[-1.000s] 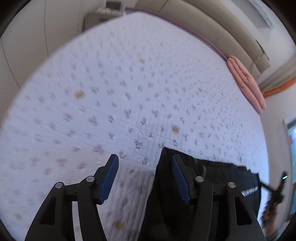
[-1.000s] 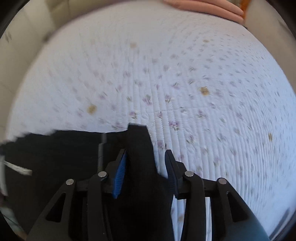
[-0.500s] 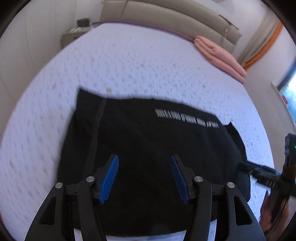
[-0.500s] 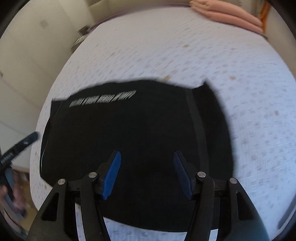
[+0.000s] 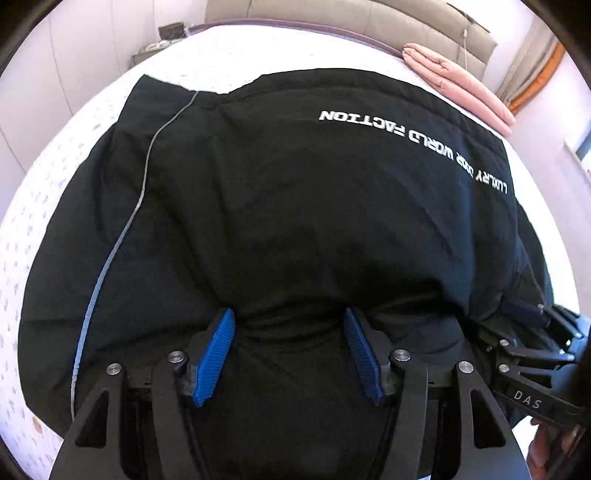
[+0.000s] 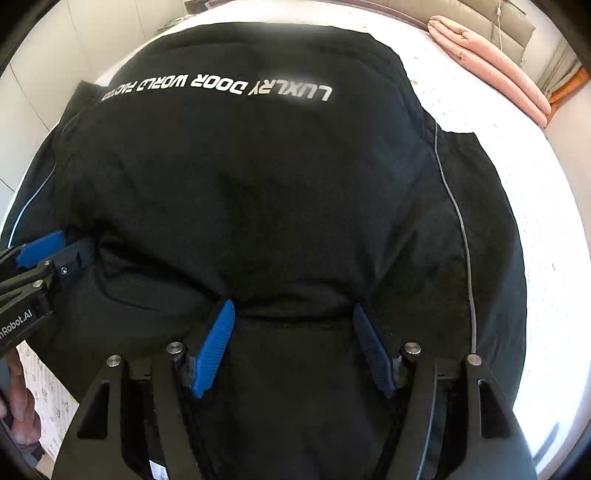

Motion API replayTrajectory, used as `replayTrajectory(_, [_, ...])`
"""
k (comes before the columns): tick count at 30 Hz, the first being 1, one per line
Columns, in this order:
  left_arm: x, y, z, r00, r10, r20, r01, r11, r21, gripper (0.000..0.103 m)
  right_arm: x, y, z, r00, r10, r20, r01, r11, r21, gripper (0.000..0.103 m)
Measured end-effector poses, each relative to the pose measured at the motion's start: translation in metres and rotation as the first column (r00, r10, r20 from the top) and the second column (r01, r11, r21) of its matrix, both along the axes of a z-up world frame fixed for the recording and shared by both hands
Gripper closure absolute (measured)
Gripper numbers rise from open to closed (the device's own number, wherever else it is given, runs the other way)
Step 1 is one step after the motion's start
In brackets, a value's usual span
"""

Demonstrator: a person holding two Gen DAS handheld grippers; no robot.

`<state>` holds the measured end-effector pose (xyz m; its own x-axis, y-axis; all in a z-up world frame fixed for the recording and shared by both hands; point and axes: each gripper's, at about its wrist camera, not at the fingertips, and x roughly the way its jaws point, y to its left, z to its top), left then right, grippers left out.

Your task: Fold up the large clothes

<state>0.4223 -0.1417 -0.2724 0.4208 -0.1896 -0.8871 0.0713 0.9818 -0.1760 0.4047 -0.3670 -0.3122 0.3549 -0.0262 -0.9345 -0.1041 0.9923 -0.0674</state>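
The black jacket (image 5: 295,206) lies spread on the bed (image 5: 44,192), covering most of the quilted white cover. White lettering (image 6: 221,86) runs across its upper panel, and a thin grey piping line (image 5: 144,177) follows one side seam. The near part of the garment is folded over, forming a raised fold edge directly ahead of both tools.

Left gripper (image 5: 288,354): the jaws stand partly open, having just widened slightly. The blue pads (image 5: 214,358) straddle the fold edge; black fabric lies between them, but the pads do not press on it.

Right gripper (image 6: 293,347): the jaws stand partly open, having just been opening. Fabric lies between the pads, with a clear gap on each side; nothing is clamped.

Each tool appears at the edge of the other's view, just beside the same fold. A folded pink blanket (image 6: 491,70) rests near the headboard (image 5: 369,18), well apart from the jacket.
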Motion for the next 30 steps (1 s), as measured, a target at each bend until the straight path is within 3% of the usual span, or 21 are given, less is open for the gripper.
replayTrajectory(4, [0.001, 0.0, 0.029, 1.0, -0.023, 0.021, 0.023, 1.0, 0.004, 0.046, 0.007, -0.009, 0.024, 0.999, -0.037, -0.022, 0.038, 0.996, 0.084, 0.034])
replayTrajectory(5, [0.0, 0.0, 0.036, 0.999, -0.03, 0.032, 0.03, 1.0, 0.005, 0.052, 0.009, -0.013, 0.039, 0.999, -0.047, 0.01, 0.045, 0.991, 0.125, 0.034])
replayTrajectory(10, [0.005, -0.006, 0.067, 0.995, -0.055, 0.088, 0.06, 0.997, -0.049, 0.052, 0.04, -0.009, 0.079, 0.989, -0.049, 0.142, 0.023, 0.984, 0.178, 0.035])
replayTrajectory(13, [0.017, -0.018, 0.062, 0.996, -0.059, 0.072, 0.063, 0.996, -0.06, 0.052, 0.073, -0.013, 0.059, 0.988, -0.095, 0.125, 0.08, 0.989, 0.123, 0.045])
replayTrajectory(15, [0.031, -0.016, 0.048, 0.999, -0.011, 0.043, 0.011, 1.0, -0.009, 0.052, 0.093, -0.02, 0.03, 0.991, -0.127, 0.052, 0.122, 0.988, 0.091, 0.047])
replayTrajectory(17, [0.044, -0.014, 0.029, 1.0, 0.019, -0.007, -0.019, 1.0, -0.008, 0.051, 0.104, -0.027, 0.005, 0.989, -0.148, -0.022, 0.15, 0.98, 0.135, 0.045])
replayTrajectory(19, [0.054, -0.014, 0.018, 0.999, 0.015, -0.029, -0.015, 1.0, 0.009, 0.05, 0.108, -0.031, -0.005, 0.987, -0.155, -0.031, 0.158, 0.976, 0.151, 0.045])
replayTrajectory(24, [0.06, -0.021, 0.016, 1.0, -0.017, -0.026, 0.018, 0.999, 0.044, 0.047, 0.109, -0.025, -0.015, 0.992, -0.127, 0.003, 0.126, 0.987, 0.098, 0.039])
replayTrajectory(30, [0.051, -0.01, 0.031, 0.999, -0.048, -0.002, 0.048, 0.999, -0.023, 0.047, 0.089, -0.037, 0.0, 0.99, -0.133, 0.041, 0.123, 0.975, 0.187, 0.037])
